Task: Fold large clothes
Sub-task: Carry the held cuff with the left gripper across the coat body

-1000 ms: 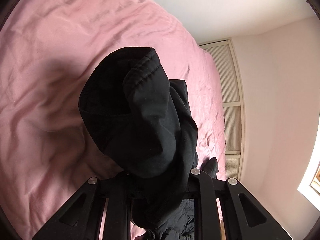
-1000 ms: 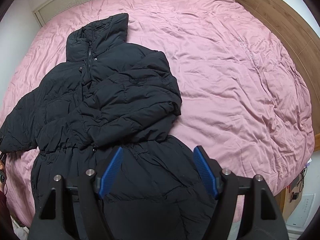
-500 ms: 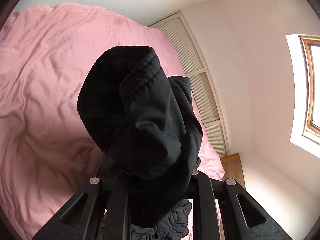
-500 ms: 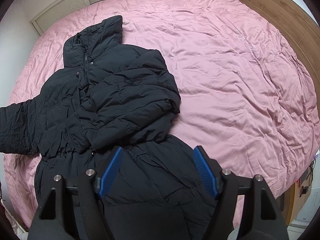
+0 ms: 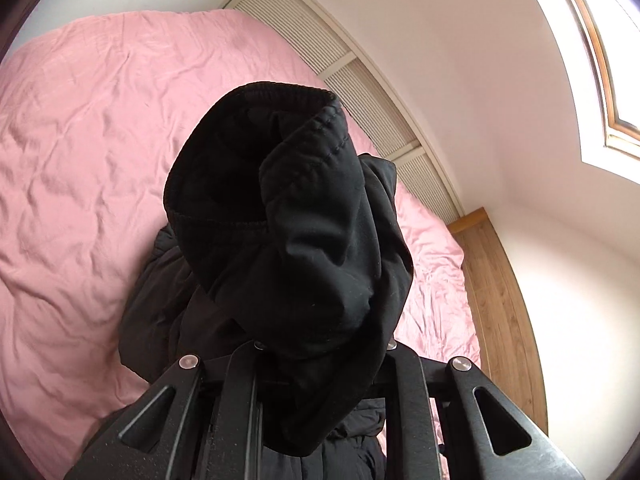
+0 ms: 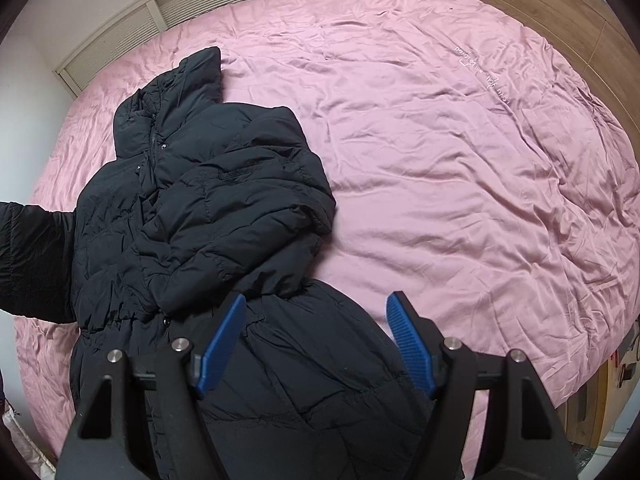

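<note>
One black padded coat [image 6: 208,240] lies spread on the pink bedspread [image 6: 460,184], and everything else is placed from it. Its collar end points toward the louvred doors [image 6: 132,24] at the far side of the bed, its skirt runs down to the bottom edge of the right wrist view, and one sleeve is folded across the chest, resting on the body of the coat. The other sleeve [image 6: 32,264] stretches out from the coat's shoulder to the picture's left edge, lifted off the bedspread.

The cuff [image 5: 280,216] of that sleeve fills the middle of the left wrist view, its open mouth turned toward the camera. The left gripper [image 5: 324,360] is clamped tight on the cuff; the cloth bunches over the fingers and hides their tips. Below the cuff, more of the coat shows dark against the bedspread.

The right gripper [image 6: 316,336] hangs over the coat's skirt, just below the waist seam. Its jaws stand wide apart with blue pads [image 6: 408,344] bare and nothing between them; whether they touch the fabric cannot be told.

Beyond the coat, a wooden headboard [image 6: 560,12] borders the bedspread, and a skylight [image 5: 600,60] is set in the white wall.
</note>
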A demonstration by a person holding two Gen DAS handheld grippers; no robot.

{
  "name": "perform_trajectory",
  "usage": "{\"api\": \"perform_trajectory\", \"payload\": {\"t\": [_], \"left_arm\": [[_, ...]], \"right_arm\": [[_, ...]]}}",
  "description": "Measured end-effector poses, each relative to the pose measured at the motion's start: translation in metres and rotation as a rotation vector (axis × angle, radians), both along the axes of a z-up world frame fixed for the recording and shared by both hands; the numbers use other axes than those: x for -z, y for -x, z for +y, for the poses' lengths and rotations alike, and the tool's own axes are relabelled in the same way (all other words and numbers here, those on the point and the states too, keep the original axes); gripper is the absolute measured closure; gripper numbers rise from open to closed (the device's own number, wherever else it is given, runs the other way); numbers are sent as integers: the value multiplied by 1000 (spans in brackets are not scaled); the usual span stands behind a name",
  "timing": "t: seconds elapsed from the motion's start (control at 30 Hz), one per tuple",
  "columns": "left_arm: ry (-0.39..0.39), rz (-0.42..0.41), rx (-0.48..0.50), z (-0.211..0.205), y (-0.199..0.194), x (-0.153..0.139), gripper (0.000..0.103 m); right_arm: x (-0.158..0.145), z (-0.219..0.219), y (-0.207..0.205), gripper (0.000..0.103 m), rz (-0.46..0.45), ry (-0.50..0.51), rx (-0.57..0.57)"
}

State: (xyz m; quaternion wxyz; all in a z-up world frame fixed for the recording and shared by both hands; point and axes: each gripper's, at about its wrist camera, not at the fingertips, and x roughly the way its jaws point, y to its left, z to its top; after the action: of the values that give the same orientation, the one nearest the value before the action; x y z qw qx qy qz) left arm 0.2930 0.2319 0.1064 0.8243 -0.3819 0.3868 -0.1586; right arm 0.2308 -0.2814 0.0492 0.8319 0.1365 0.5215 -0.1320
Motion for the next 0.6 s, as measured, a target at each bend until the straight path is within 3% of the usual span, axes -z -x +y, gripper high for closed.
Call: {"api": "perform_trajectory", "payload": {"t": [0.2, 0.43, 0.57, 0.6], "left_arm": [[-45, 49, 90, -71, 0, 24, 87], [-110, 120, 141, -122, -5, 56, 87], [-149, 150, 156, -144, -5, 60, 87], [-162, 157, 158, -150, -23, 62, 87]], "right_arm": [[9, -25, 14, 31, 12, -3, 15], [20, -51, 31, 31, 34, 2, 41], [25, -61, 37, 31, 44, 5, 45], [26, -64, 37, 31, 46, 3, 49]]}}
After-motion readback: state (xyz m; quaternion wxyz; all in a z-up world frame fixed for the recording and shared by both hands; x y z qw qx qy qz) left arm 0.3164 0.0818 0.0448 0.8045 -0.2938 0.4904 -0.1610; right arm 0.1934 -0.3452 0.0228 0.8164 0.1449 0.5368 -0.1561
